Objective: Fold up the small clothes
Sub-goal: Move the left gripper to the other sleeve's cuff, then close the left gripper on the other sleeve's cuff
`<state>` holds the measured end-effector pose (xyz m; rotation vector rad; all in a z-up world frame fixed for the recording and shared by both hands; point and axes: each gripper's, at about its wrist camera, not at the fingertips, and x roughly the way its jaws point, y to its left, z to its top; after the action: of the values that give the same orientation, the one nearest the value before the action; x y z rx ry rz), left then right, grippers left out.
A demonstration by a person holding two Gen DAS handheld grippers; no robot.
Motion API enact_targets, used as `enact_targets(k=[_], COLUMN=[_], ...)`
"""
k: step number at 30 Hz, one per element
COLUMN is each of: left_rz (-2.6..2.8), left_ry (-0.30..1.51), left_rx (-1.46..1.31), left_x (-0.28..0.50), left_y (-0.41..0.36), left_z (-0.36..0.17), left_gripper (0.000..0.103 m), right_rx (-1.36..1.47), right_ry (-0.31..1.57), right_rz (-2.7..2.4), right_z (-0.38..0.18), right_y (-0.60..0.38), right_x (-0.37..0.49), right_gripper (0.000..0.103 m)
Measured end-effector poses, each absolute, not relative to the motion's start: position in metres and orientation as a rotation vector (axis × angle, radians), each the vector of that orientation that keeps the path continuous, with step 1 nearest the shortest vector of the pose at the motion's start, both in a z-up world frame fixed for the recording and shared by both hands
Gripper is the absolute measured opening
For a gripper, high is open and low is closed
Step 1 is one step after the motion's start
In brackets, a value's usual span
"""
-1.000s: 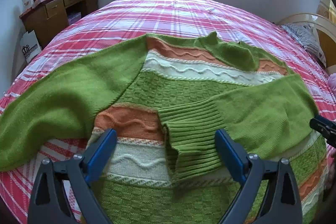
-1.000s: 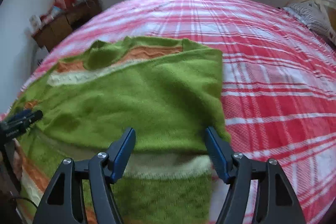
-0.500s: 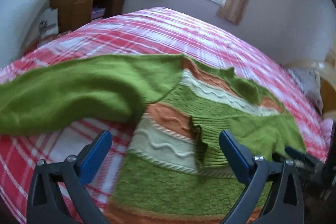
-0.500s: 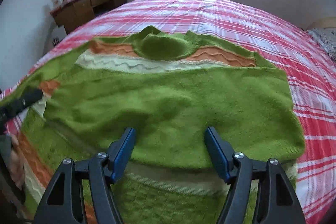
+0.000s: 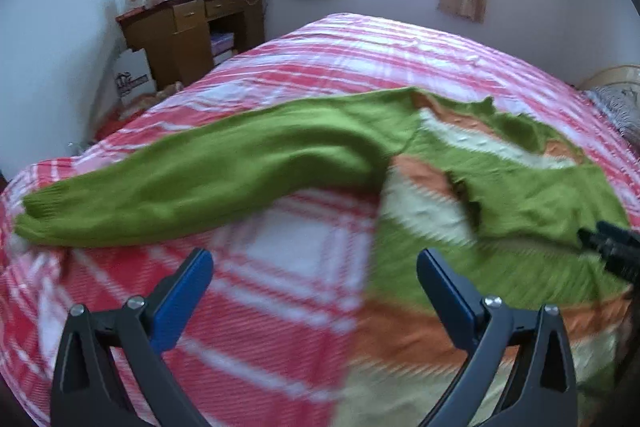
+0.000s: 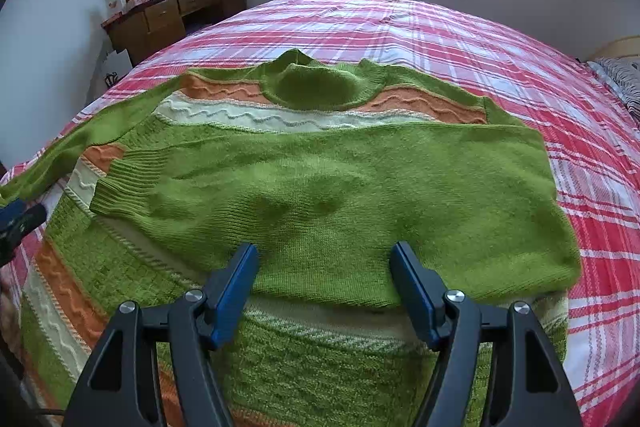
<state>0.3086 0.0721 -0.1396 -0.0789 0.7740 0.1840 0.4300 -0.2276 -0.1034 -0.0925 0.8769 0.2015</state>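
Green sweater (image 6: pixel 320 187) lay on the bed (image 6: pixel 480 39), one sleeve (image 6: pixel 360 195) folded; your left tool (image 5: pixel 314 279), spread empty, needed the outstretched sleeve (image 5: pixel 224 175); right tool (image 6: pixel 324 275) gaped idle.

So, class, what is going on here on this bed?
A person holding a two-finger tool in each hand is folding a green striped sweater spread on a bed with a red plaid cover. One sleeve already lies folded across the chest. The other sleeve is stretched out sideways on the cover, not yet folded. The left tool hangs open near that sleeve, its jaws just widened and empty. The right tool hangs open over the folded sleeve, gripping nothing.
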Motion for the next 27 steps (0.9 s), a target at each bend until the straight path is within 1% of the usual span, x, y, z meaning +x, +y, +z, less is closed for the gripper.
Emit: enact_targets(k=[4,7,9,11,18,19,20,22,24,26,27], left_rz=[0.243,0.283,0.314,0.323,0.366,0.363,0.358,0.344,0.346,0.334,0.334], left_ry=[0.795,0.809,0.808,0.798,0.800,0.793,0.795,0.791,0.790,0.775,0.770], left_rx=[-0.089,-0.162,-0.229,-0.307,-0.621,-0.656,-0.674,-0.699,-0.719,-0.764,-0.787], left_x=[0.294,0.286,0.281,0.274,0.256,0.254,0.254,0.255,0.255,0.256,0.258], left_y=[0.112,0.146,0.168,0.189,0.257,0.266,0.269,0.276,0.281,0.288,0.291], left_z=[-0.140,-0.137,-0.131,-0.125,-0.120,-0.122,-0.123,-0.128,-0.132,-0.136,-0.139], left_gripper=[0.103,0.102,0.097,0.087,0.085,0.083,0.076,0.070,0.070,0.065,0.065], right_rx=[-0.088,-0.081,-0.080,-0.083,-0.075,-0.073,-0.071,-0.067,-0.062,-0.059,-0.058], right_ry=[0.872,0.868,0.867,0.866,0.864,0.863,0.863,0.862,0.860,0.859,0.857], right_rz=[0.203,0.207,0.208,0.206,0.211,0.212,0.213,0.215,0.217,0.218,0.219], right_z=[-0.103,-0.103,-0.103,-0.103,-0.103,-0.103,-0.102,-0.102,-0.102,-0.102,-0.101], right_y=[-0.228,-0.230,-0.230,-0.230,-0.231,-0.231,-0.231,-0.232,-0.232,-0.233,-0.233], right_x=[0.429,0.428,0.428,0.428,0.428,0.428,0.428,0.428,0.428,0.428,0.428], right_gripper=[0.070,0.070,0.070,0.070,0.070,0.070,0.070,0.070,0.070,0.070,0.070])
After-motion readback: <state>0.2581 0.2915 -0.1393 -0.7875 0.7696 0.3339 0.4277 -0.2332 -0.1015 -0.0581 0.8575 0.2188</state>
